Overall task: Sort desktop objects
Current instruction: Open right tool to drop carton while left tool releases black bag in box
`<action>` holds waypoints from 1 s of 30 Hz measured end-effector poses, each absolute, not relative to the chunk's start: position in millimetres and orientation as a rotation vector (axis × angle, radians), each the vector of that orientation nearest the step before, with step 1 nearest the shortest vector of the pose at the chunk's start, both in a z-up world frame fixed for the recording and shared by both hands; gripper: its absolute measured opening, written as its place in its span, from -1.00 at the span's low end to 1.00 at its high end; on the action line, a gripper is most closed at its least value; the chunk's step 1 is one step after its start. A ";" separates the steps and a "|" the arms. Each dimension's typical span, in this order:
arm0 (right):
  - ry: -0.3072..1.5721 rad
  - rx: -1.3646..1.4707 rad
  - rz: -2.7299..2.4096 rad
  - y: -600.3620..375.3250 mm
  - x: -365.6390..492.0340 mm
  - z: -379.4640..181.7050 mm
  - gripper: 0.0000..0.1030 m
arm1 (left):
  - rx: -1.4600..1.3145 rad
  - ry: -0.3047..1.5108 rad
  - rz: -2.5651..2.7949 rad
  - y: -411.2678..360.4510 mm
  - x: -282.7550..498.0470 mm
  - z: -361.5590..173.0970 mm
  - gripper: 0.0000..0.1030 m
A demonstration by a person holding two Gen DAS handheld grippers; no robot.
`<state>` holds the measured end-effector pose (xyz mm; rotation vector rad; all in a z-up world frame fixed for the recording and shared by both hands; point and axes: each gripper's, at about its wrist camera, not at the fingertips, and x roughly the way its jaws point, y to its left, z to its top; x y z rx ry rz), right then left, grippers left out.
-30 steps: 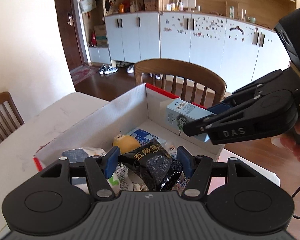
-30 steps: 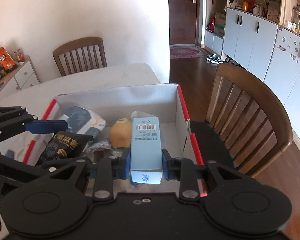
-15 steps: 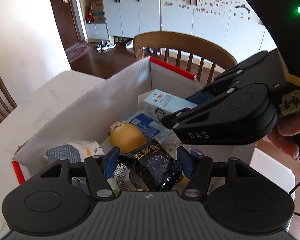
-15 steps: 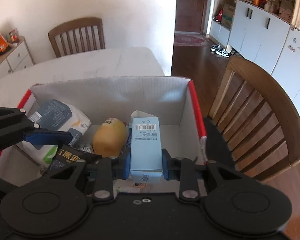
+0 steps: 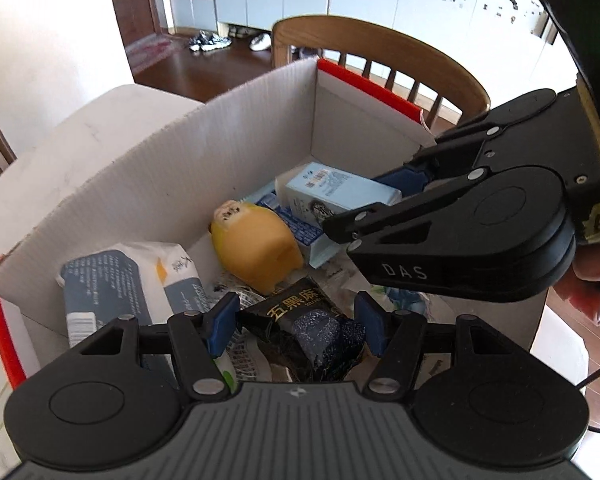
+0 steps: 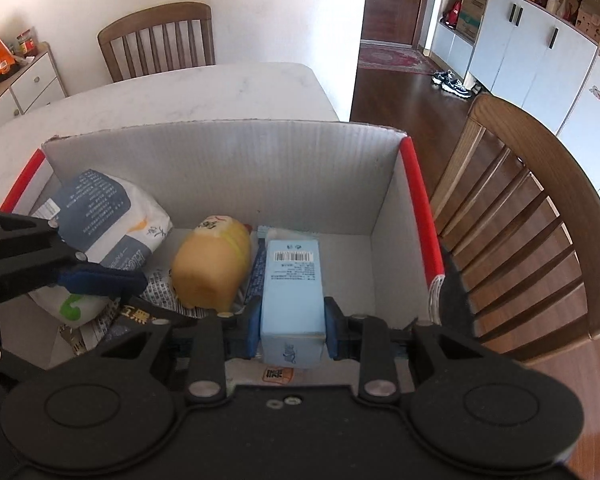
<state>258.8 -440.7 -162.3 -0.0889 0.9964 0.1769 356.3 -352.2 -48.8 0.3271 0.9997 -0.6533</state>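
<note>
A white cardboard box (image 5: pixel 220 152) with red edges stands open on the table. My left gripper (image 5: pixel 296 326) is shut on a black snack packet (image 5: pixel 304 332) and holds it low over the box's near side. My right gripper (image 6: pixel 292 326) is shut on a light blue carton (image 6: pixel 292 292), tilted down inside the box (image 6: pixel 240 168) near its right wall. In the left wrist view the carton (image 5: pixel 332 192) pokes out of the right gripper (image 5: pixel 364 204). One of the left gripper's fingers (image 6: pixel 100 280) and the packet (image 6: pixel 140 316) show at the left of the right wrist view.
Inside the box lie a yellow squishy toy (image 5: pixel 256 248), a blue-and-white bag (image 5: pixel 128 292) and several flat wrappers. A wooden chair (image 6: pixel 540 220) stands close behind the right wall. The white table (image 6: pixel 180 96) stretches beyond the box to a second chair (image 6: pixel 156 36).
Both grippers have sunk lower and tipped further down into the box, each still holding its item. The carton now reaches deep inside, beside the yellow toy.
</note>
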 end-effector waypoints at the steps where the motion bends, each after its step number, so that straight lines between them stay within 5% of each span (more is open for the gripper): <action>1: 0.997 -0.092 0.177 -440.6 258.1 -162.4 -0.41 | 0.327 1.004 -0.653 -352.0 356.2 -48.7 0.22; 8: 0.988 -0.109 0.181 -438.1 258.3 -156.1 -0.35 | 0.362 0.995 -0.662 -350.4 352.2 -48.3 0.52; 26: 0.936 -0.071 0.224 -448.0 232.1 -128.1 -0.15 | 0.231 0.973 -0.650 -324.8 333.8 -28.2 0.62; 30: 0.924 -0.061 0.229 -449.7 225.3 -122.5 -0.11 | 0.238 0.946 -0.662 -321.8 329.2 -24.2 0.98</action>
